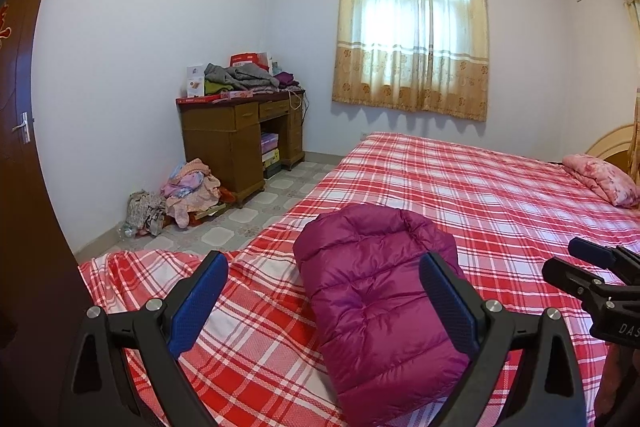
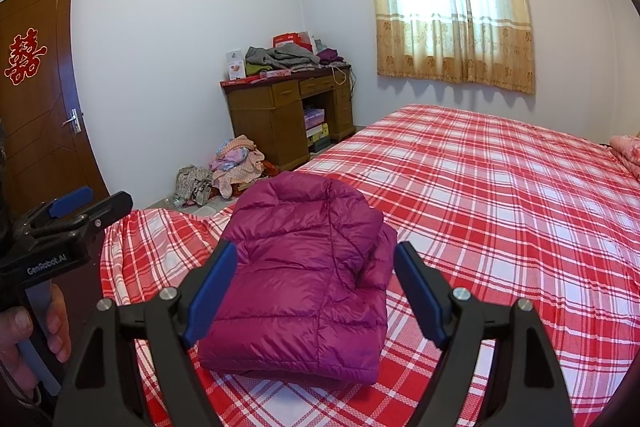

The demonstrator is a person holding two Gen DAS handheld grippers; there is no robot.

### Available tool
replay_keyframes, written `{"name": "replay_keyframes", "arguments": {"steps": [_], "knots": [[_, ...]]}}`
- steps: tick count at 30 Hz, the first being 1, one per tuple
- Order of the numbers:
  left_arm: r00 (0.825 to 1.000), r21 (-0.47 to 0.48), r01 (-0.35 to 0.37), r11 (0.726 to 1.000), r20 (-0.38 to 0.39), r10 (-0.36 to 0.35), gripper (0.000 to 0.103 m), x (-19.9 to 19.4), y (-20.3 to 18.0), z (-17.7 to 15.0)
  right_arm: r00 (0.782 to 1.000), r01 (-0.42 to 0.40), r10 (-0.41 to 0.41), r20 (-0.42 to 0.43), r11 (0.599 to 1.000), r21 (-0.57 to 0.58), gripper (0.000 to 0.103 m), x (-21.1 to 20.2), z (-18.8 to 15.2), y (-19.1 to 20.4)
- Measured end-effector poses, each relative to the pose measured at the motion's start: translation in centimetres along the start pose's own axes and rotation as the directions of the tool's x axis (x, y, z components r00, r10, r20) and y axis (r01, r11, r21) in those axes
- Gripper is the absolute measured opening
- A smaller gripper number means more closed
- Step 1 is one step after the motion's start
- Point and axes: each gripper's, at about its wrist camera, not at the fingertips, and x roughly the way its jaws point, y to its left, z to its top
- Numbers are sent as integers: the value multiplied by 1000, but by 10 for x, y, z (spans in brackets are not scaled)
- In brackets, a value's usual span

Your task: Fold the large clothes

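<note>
A magenta quilted down jacket (image 1: 376, 299) lies folded into a compact bundle on the red and white plaid bed (image 1: 480, 187), near its front corner. My left gripper (image 1: 322, 267) is open above the bed, its blue pads wide apart and nothing pressed between them. In the right wrist view the same jacket (image 2: 304, 279) lies just ahead of my right gripper (image 2: 316, 263), which is also open and hovers clear of the fabric. The right gripper (image 1: 580, 263) shows at the right edge of the left wrist view. The left gripper (image 2: 88, 203) shows at the left of the right wrist view, held by a hand (image 2: 24, 339).
A wooden desk (image 1: 240, 139) piled with clothes and boxes stands by the far wall, with a heap of clothes (image 1: 188, 191) on the tiled floor beside it. A pink pillow (image 1: 600, 179) lies at the bed's far right. A brown door (image 2: 36, 115) is at left, a curtained window (image 1: 412, 27) behind.
</note>
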Motion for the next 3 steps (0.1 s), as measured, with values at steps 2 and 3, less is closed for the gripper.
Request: {"name": "replay_keyframes", "arguments": {"steps": [2, 3], "knots": [[1000, 7, -3, 1000, 9, 3, 97, -1, -1, 0, 1000, 0, 0, -2, 1000, 0, 83, 0, -2, -1], [1000, 9, -2, 1000, 10, 2, 97, -1, -1, 0, 1000, 0, 0, -3, 1000, 1, 83, 0, -3, -1]]}}
